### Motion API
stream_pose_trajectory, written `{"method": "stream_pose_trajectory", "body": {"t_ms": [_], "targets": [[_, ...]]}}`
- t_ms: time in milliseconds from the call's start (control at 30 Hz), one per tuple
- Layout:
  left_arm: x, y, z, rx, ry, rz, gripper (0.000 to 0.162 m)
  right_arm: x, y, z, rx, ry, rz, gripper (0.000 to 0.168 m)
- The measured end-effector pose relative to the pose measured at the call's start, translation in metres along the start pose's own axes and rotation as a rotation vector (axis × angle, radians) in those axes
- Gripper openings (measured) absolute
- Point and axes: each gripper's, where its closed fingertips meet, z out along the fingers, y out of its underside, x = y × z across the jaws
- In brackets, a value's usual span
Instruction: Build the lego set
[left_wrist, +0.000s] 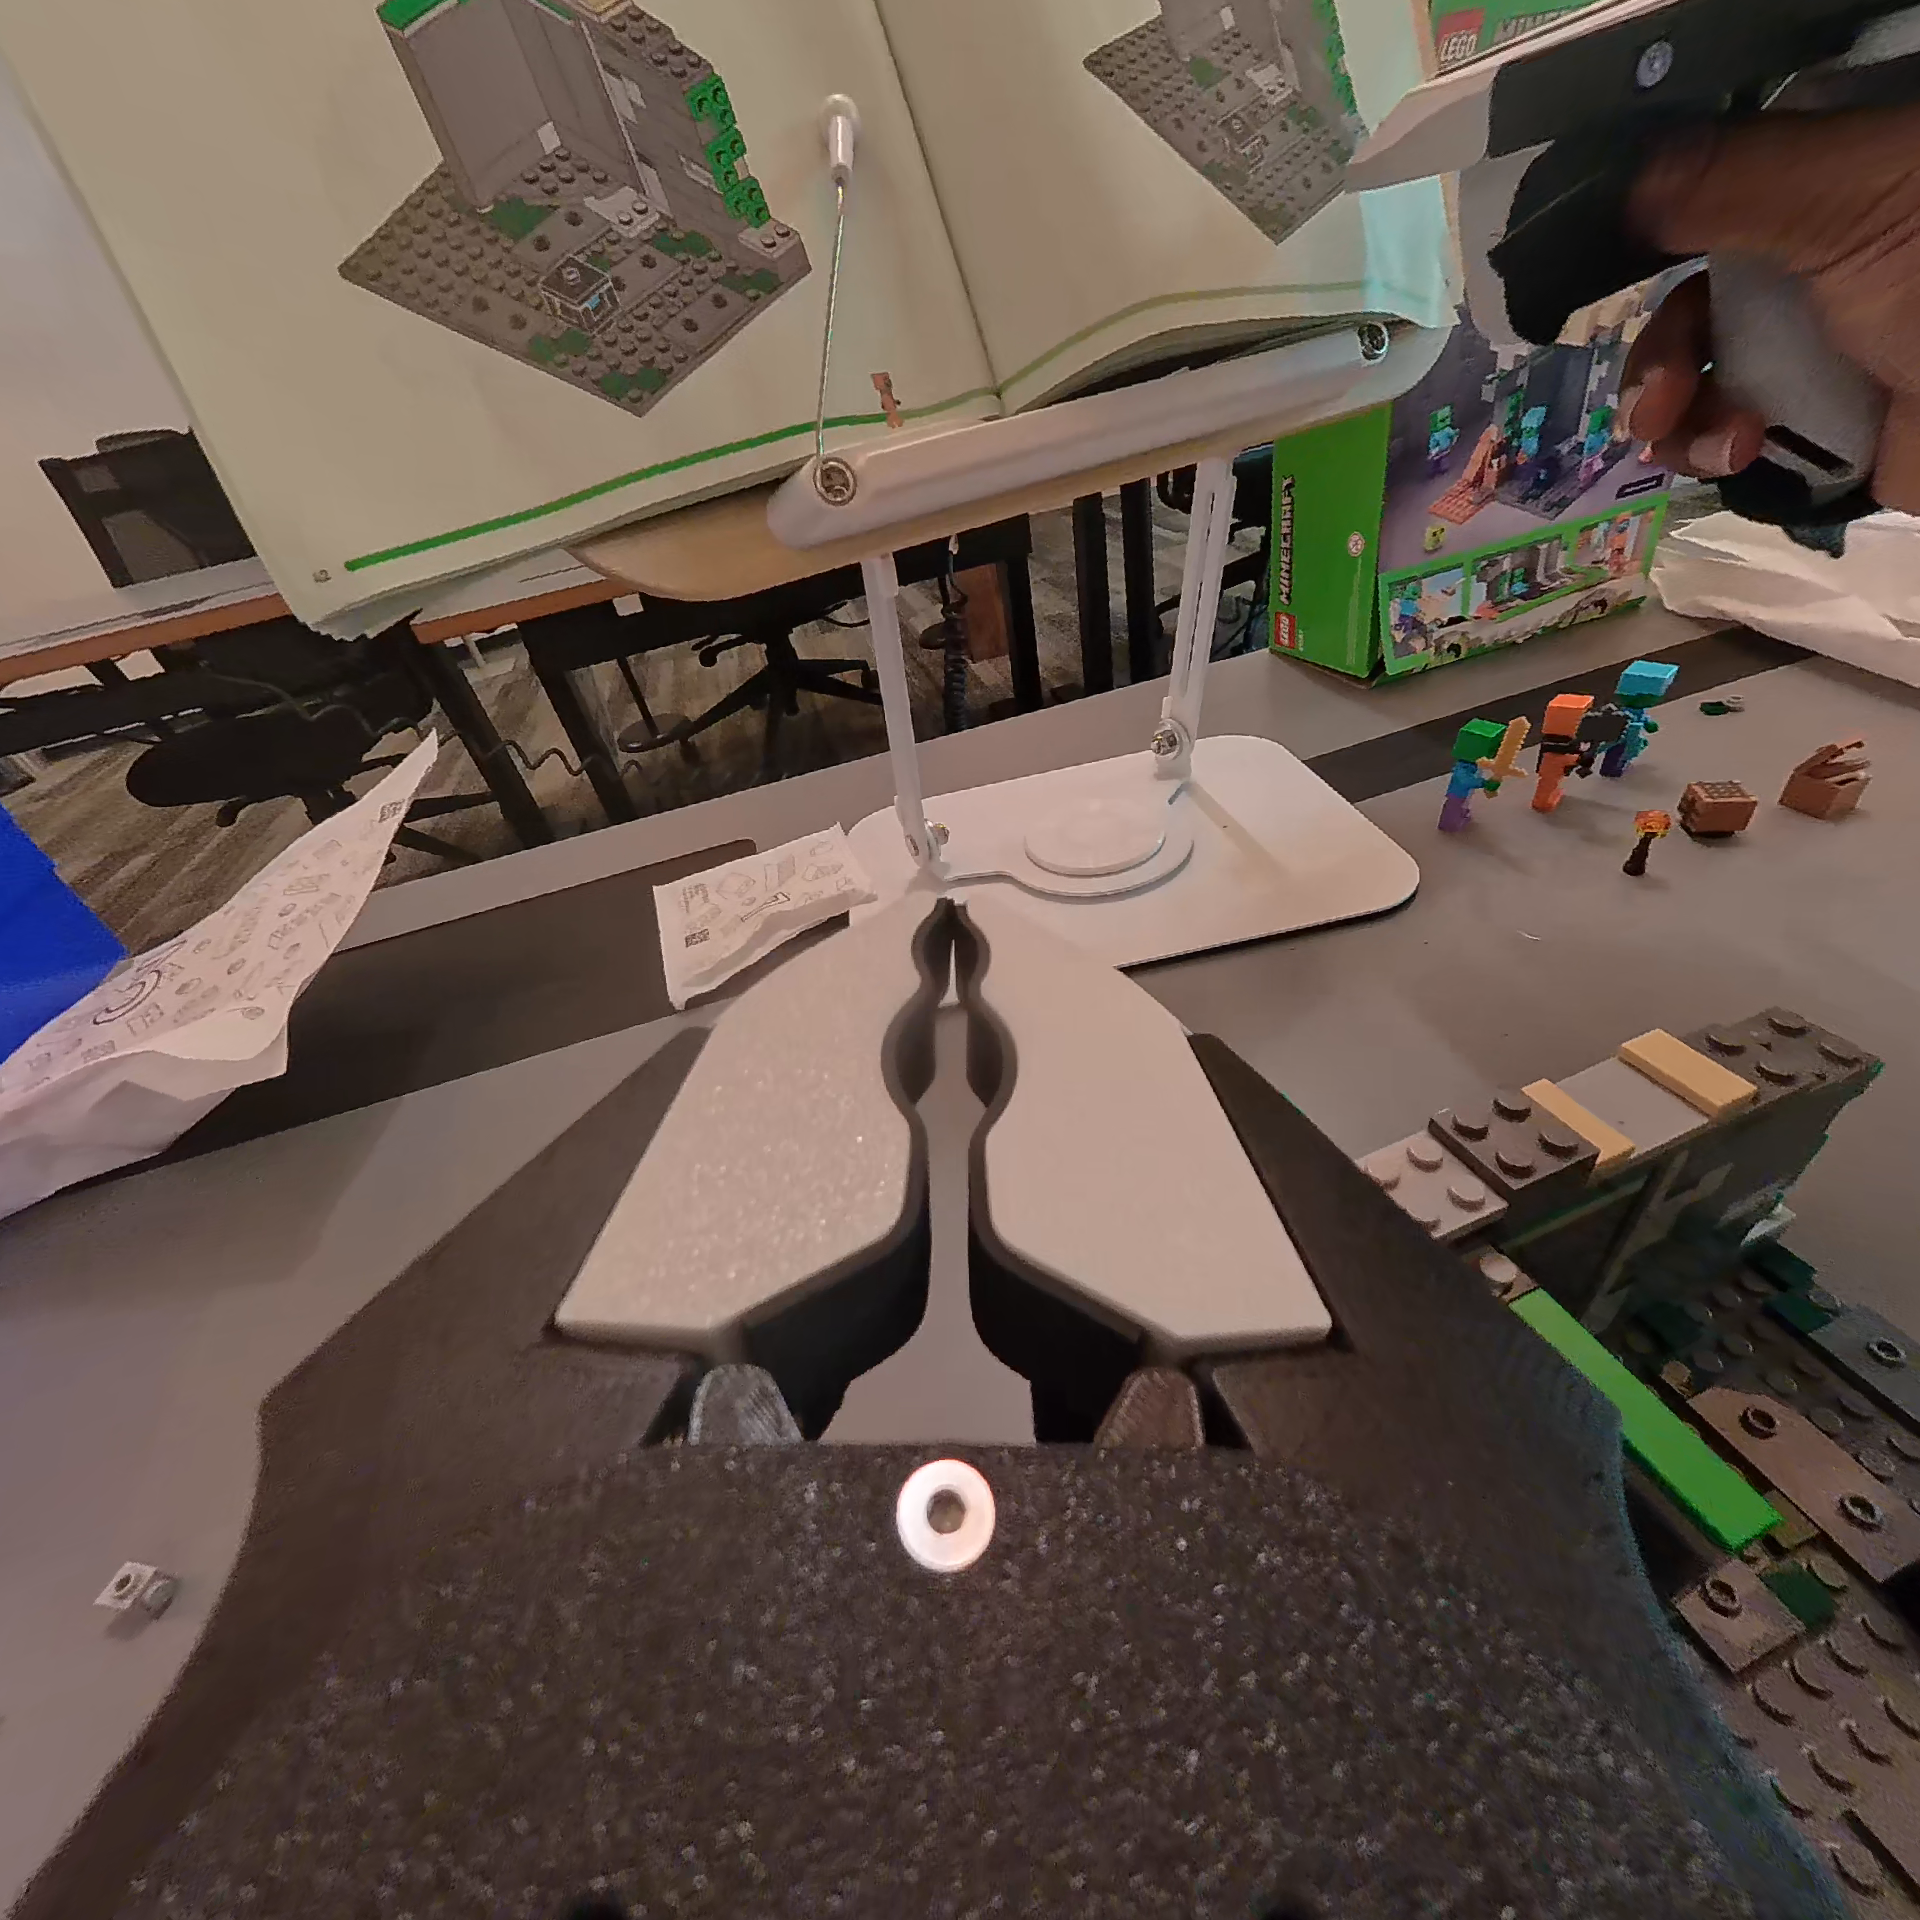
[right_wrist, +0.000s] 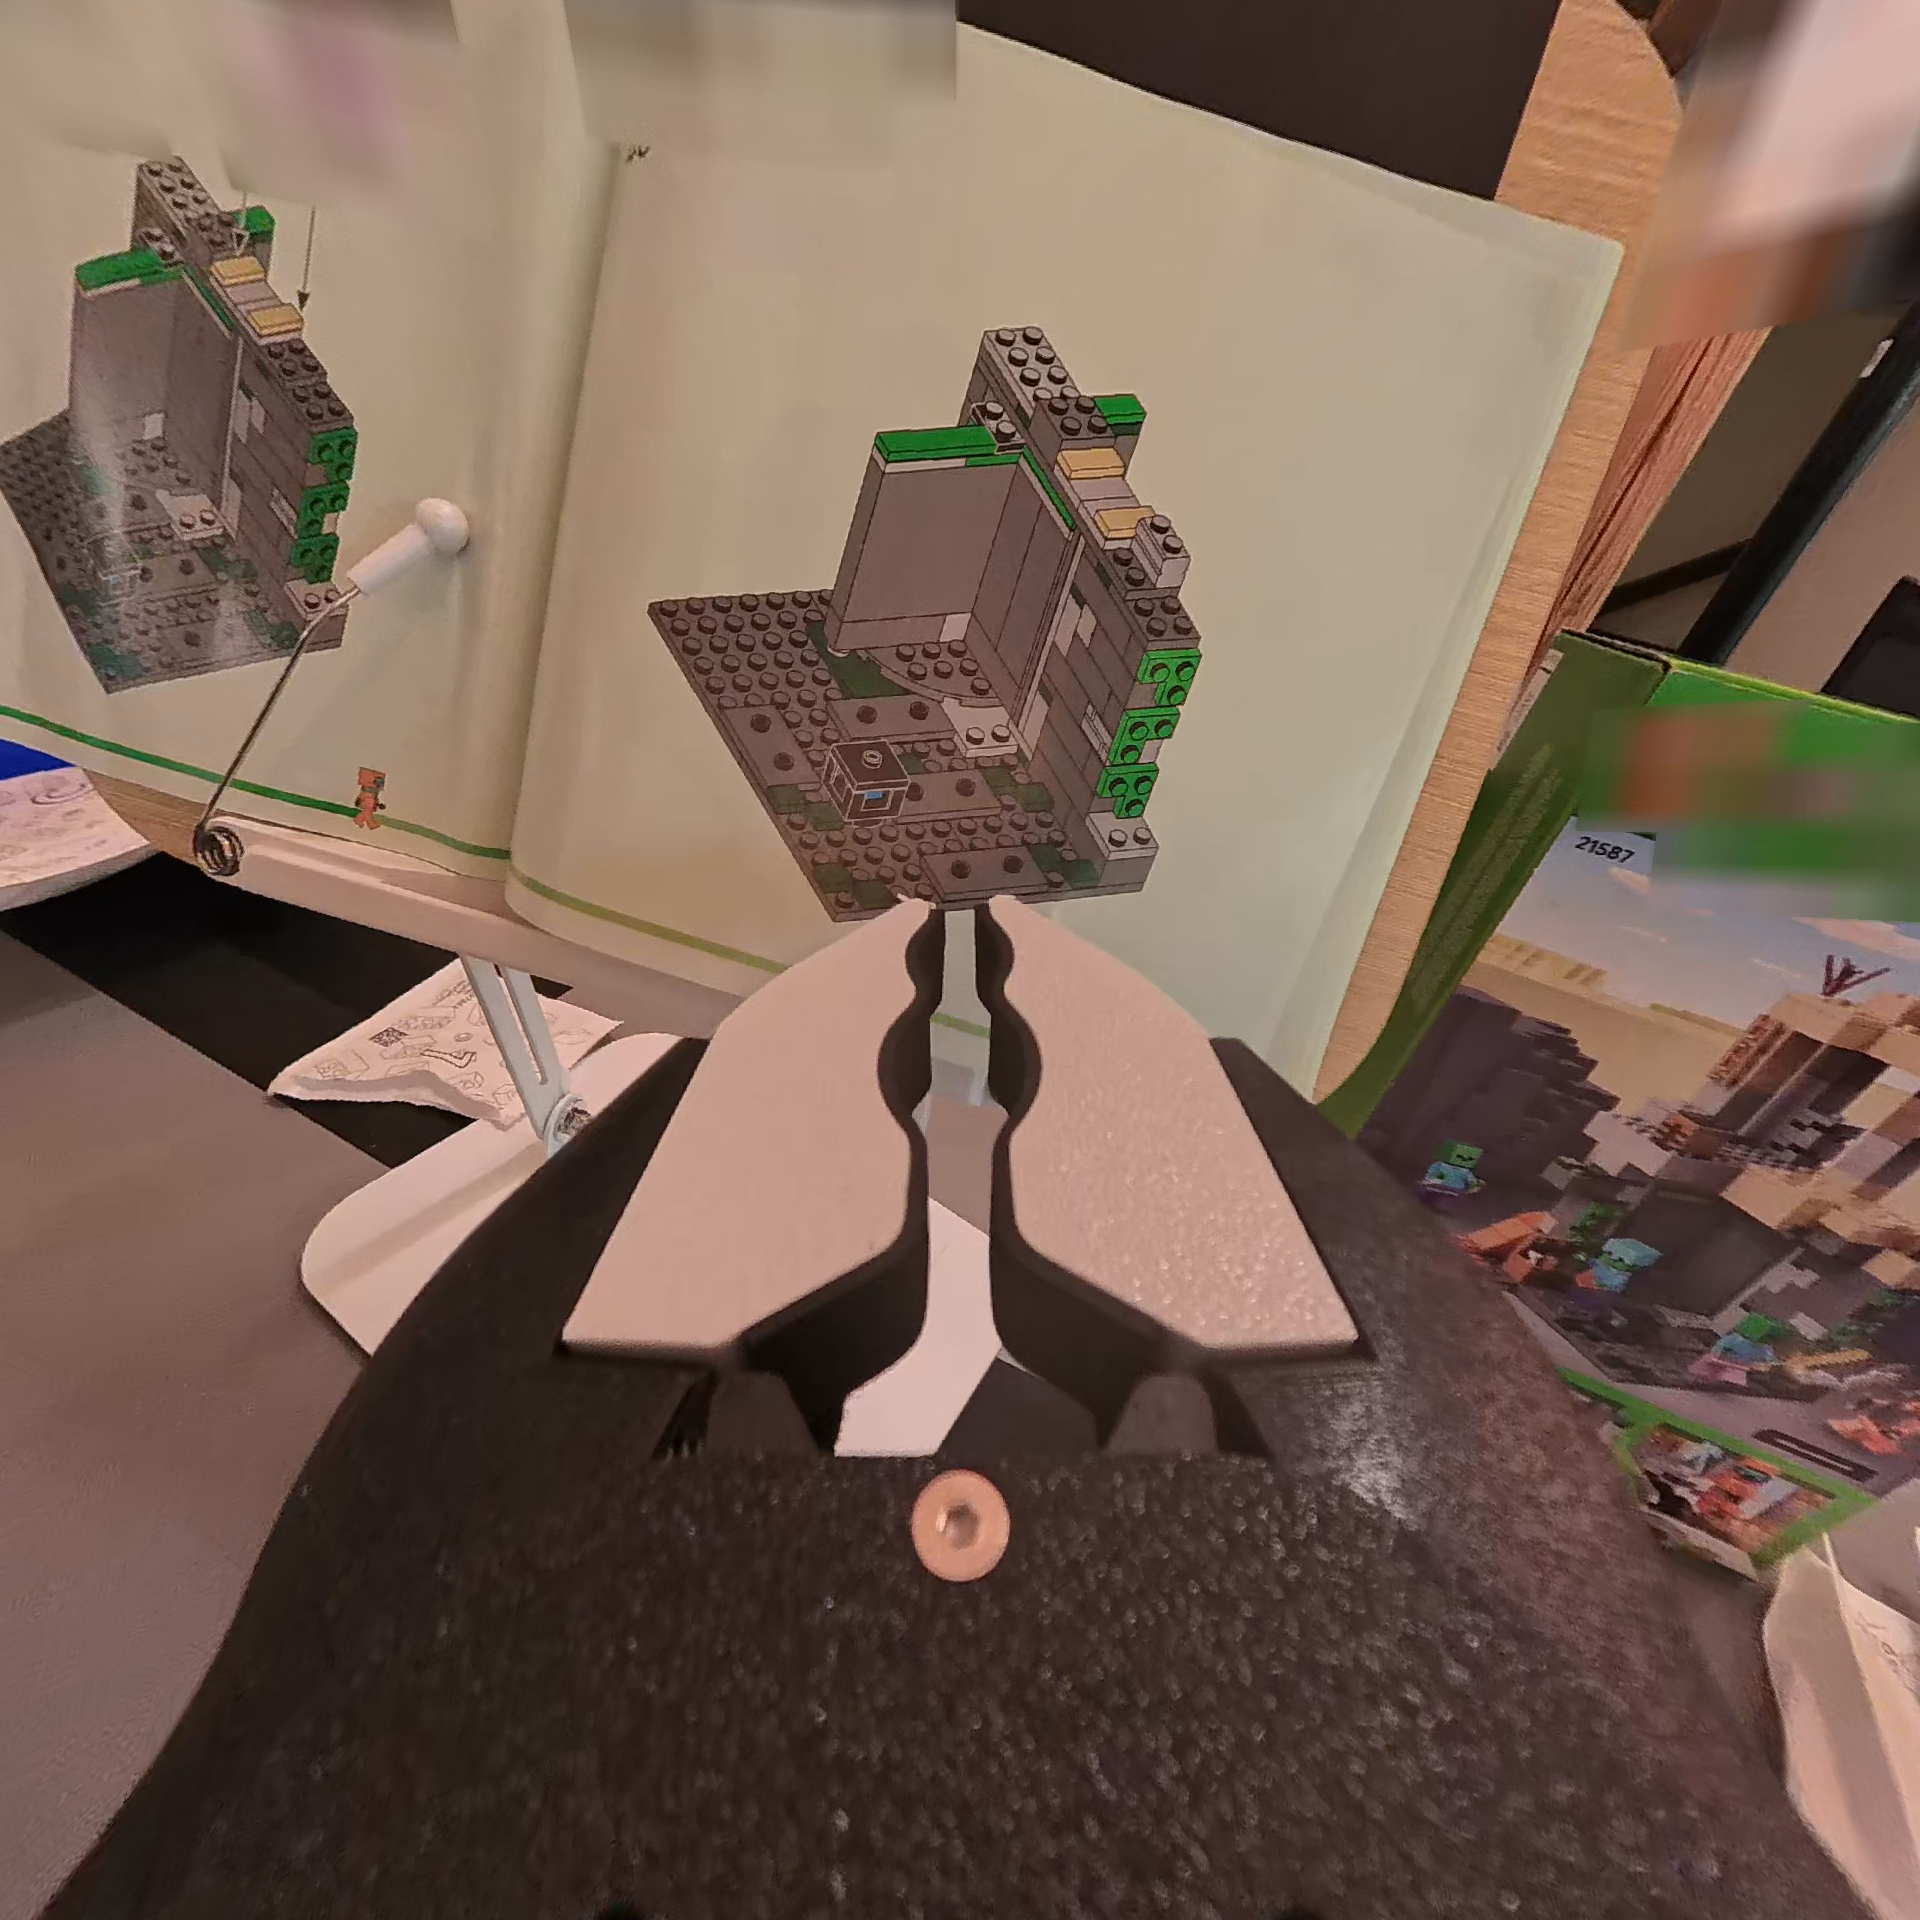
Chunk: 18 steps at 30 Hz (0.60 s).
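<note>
My left gripper (left_wrist: 951, 925) is shut and empty, low over the grey table and pointing at the book stand's white base (left_wrist: 1195, 862). The partly built grey lego model (left_wrist: 1683, 1278), with tan tiles and a green strip, stands just right of it. The open instruction booklet (left_wrist: 623, 239) rests on the stand. My right gripper (right_wrist: 961, 920) is all but shut, with a thin gap at the tips and nothing in it. It is held up in front of the booklet's right page (right_wrist: 987, 623). It also shows in the left wrist view (left_wrist: 1621, 135), held in a hand at the top right.
The green lego box (left_wrist: 1455, 540) stands behind the stand, close on the right in the right wrist view (right_wrist: 1683, 1143). Three minifigures (left_wrist: 1548, 758) and small brown builds (left_wrist: 1766, 795) are at the back right. White paper bags (left_wrist: 187, 1008) lie left; a small grey piece (left_wrist: 135, 1590) lies near left.
</note>
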Motion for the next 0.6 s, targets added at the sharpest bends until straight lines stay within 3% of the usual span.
{"method": "stream_pose_trajectory", "body": {"t_ms": [300,600], "targets": [[-0.002,0.004,0.002,-0.009,0.002,-0.006,0.0,0.004,-0.009,-0.002,0.044,0.016,0.0,0.007],[-0.003,0.009,0.004,-0.023,0.007,-0.005,0.0,0.028,-0.045,0.021,0.076,0.043,-0.02,0.005]]}}
